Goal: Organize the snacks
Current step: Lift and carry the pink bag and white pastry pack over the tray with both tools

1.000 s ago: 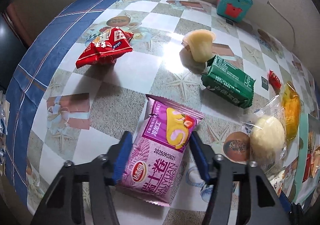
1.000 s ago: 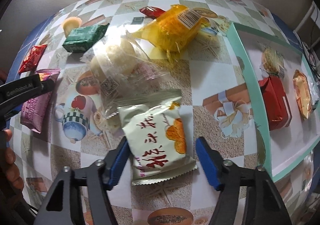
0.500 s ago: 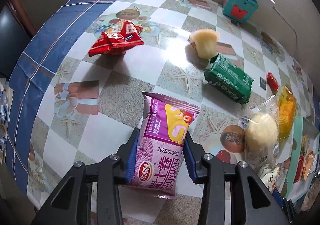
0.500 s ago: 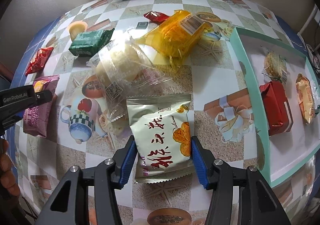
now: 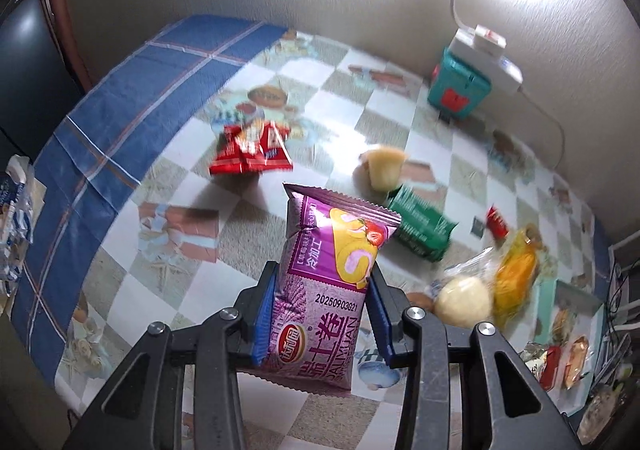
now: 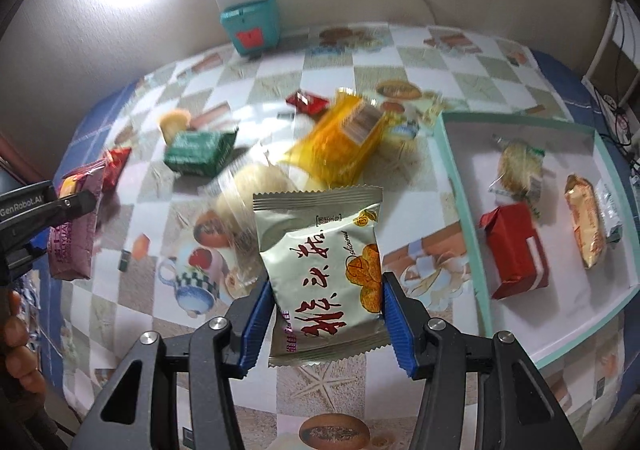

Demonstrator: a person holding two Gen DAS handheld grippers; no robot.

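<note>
My left gripper [image 5: 322,312] is shut on a purple cake-roll packet [image 5: 328,286], held clear above the table. The same purple packet [image 6: 74,226] and the left gripper's black arm [image 6: 36,205] show at the left edge of the right wrist view. My right gripper [image 6: 324,320] is shut on a cream-white cookie packet [image 6: 324,262] with red lettering, also lifted off the cloth. A teal-rimmed white tray [image 6: 460,201] lies to the right and holds a red packet [image 6: 516,246], a gold packet [image 6: 586,221] and a clear-wrapped cake [image 6: 518,165].
Loose on the checked tablecloth lie a red packet [image 5: 252,151], a jelly cup [image 5: 384,167], a green packet [image 5: 420,228], a clear bag with a pale bun [image 5: 462,298], an orange bag [image 6: 344,141] and a small red sweet [image 6: 306,101]. A teal box [image 6: 250,23] stands by the wall.
Both grippers closed on their packets and lifted them off the table. The table and the other snacks now look farther away in both views.
</note>
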